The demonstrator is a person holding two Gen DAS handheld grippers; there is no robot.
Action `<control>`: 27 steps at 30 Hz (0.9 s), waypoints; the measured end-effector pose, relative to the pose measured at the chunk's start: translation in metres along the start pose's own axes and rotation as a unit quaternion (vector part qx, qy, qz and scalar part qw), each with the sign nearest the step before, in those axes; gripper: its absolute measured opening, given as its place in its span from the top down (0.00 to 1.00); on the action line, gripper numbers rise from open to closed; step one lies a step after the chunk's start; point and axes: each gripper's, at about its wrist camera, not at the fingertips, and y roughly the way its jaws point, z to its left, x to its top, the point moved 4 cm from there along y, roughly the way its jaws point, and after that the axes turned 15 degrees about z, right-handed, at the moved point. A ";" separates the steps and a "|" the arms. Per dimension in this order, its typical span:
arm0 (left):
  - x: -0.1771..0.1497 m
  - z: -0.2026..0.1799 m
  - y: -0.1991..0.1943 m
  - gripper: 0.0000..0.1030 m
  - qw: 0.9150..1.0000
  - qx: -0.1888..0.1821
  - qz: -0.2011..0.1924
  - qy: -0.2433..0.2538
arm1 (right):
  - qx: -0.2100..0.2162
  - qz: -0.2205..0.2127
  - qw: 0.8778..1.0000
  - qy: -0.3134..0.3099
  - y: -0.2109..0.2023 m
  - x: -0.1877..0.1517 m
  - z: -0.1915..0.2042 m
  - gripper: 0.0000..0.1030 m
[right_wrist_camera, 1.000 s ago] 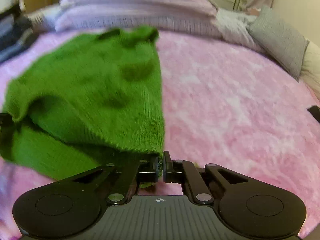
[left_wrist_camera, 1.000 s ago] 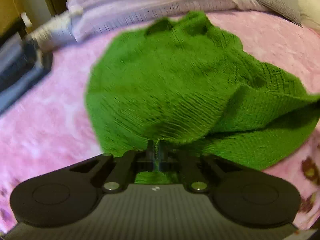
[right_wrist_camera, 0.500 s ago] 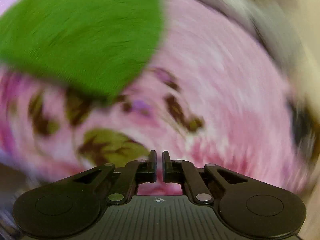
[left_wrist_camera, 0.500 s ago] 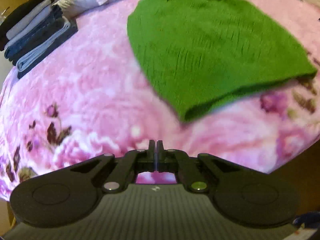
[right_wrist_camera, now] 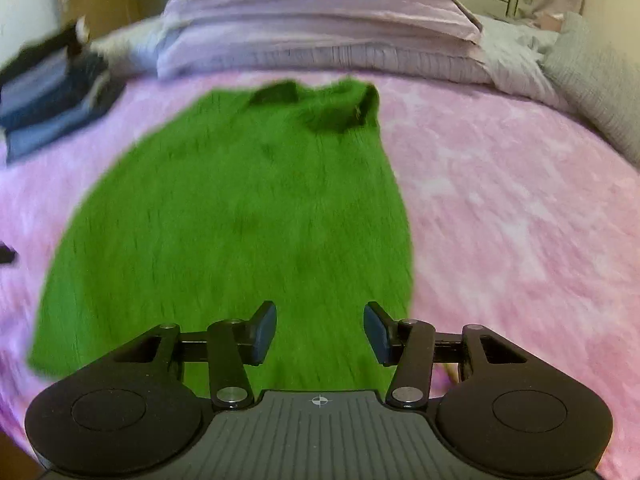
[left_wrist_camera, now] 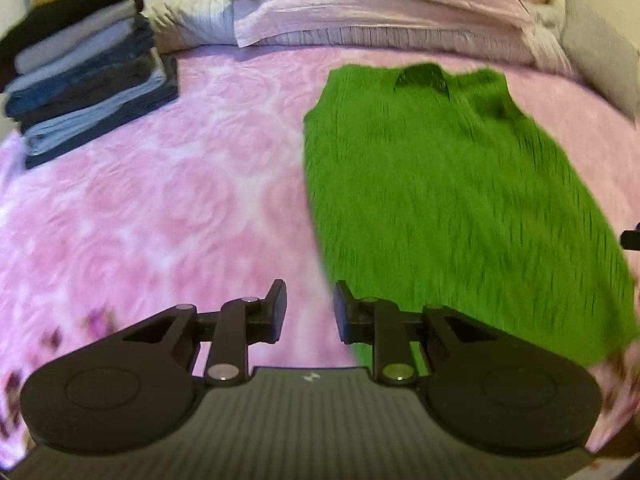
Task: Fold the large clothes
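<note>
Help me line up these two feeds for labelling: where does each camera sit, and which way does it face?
Left wrist: on the left gripper, open above the pink bedspread, facing the pillows; the green sweater lies ahead to the right, its near-left edge by the gripper.
Right wrist: on the right gripper, open over the sweater's near hem, facing the same way.
Shared: the sweater, the bedspread, the folded clothes stack and the pillows.

Soft dim indoor light, no glare; motion blur smears both views; fisheye bends edges, corners black.
</note>
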 end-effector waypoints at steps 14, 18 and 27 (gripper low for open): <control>0.129 0.006 0.077 0.76 0.998 -0.002 -0.019 -0.055 | 0.100 -0.041 0.994 0.009 0.131 0.219 -0.061 0.55; 0.135 0.004 0.095 0.76 0.996 0.010 -0.002 -0.089 | 0.157 -0.035 0.987 0.027 0.165 0.240 -0.086 0.55; 0.156 -0.018 0.102 0.76 0.996 0.028 0.014 -0.087 | 0.170 -0.122 0.977 0.032 0.127 0.297 -0.148 1.00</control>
